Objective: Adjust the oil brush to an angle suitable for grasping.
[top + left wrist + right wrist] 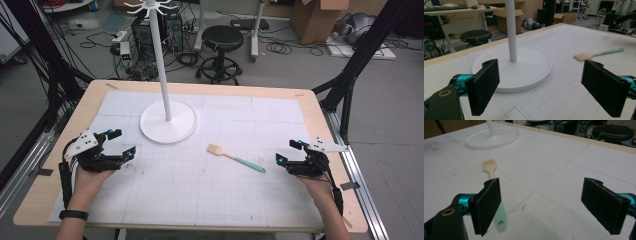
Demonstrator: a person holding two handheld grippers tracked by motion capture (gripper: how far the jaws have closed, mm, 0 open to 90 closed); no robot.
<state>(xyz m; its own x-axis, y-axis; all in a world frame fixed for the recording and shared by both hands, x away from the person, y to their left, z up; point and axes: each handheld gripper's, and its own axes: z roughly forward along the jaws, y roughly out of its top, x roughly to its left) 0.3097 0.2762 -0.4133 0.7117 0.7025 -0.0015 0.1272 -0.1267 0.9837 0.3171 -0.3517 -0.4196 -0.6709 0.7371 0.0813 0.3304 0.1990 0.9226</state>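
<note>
A basting brush [236, 157] with a cream head and mint-green handle lies on the white gridded mat [210, 180], right of centre. A white stand [167, 122] with a round base, tall pole and hooks on top rises at the mat's back left. My left gripper [122, 142] rests open at the left, jaws wide apart, facing the stand's base [524, 70] with the brush [596, 54] off to its right. My right gripper [290, 151] is open at the right, just beyond the brush's handle end [499, 220]; nothing sits between its jaws.
The wooden table [320, 115] borders the mat. Behind it on the floor stand a black stool [222, 50], cardboard boxes [320, 17], cables and equipment. Black frame legs [360, 55] flank both sides.
</note>
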